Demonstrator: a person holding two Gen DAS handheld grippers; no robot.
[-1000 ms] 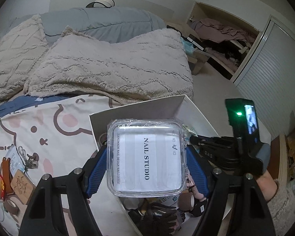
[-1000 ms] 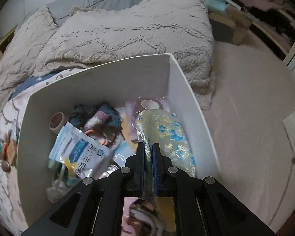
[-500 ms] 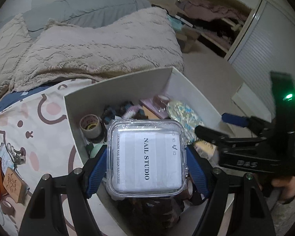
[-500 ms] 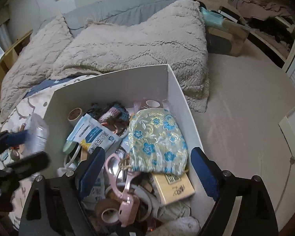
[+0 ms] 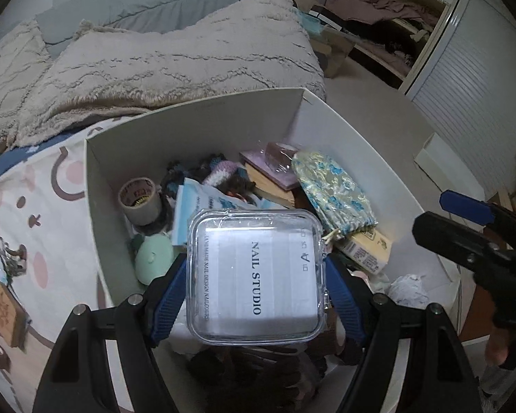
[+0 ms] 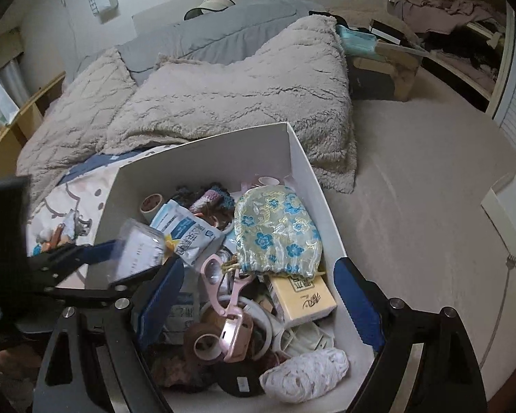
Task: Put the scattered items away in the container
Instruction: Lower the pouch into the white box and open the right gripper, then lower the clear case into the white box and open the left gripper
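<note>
My left gripper is shut on a clear plastic "NAIL STUDIO" case and holds it above the white box, over its near left part. The case also shows in the right wrist view. The box holds several items: a flowered pouch, a blue-white packet, a tape roll, a yellow carton and a pink tool. My right gripper is open and empty above the box's near right part. It shows at the right in the left wrist view.
The box sits on a cartoon-print sheet on a bed, in front of a beige fluffy blanket. Several small items lie on the sheet left of the box. Carpet lies to the right, and a closet beyond.
My right gripper opened, let go of the flowered pouch into the box and pulled back. My left gripper carried the case forward over the box.
</note>
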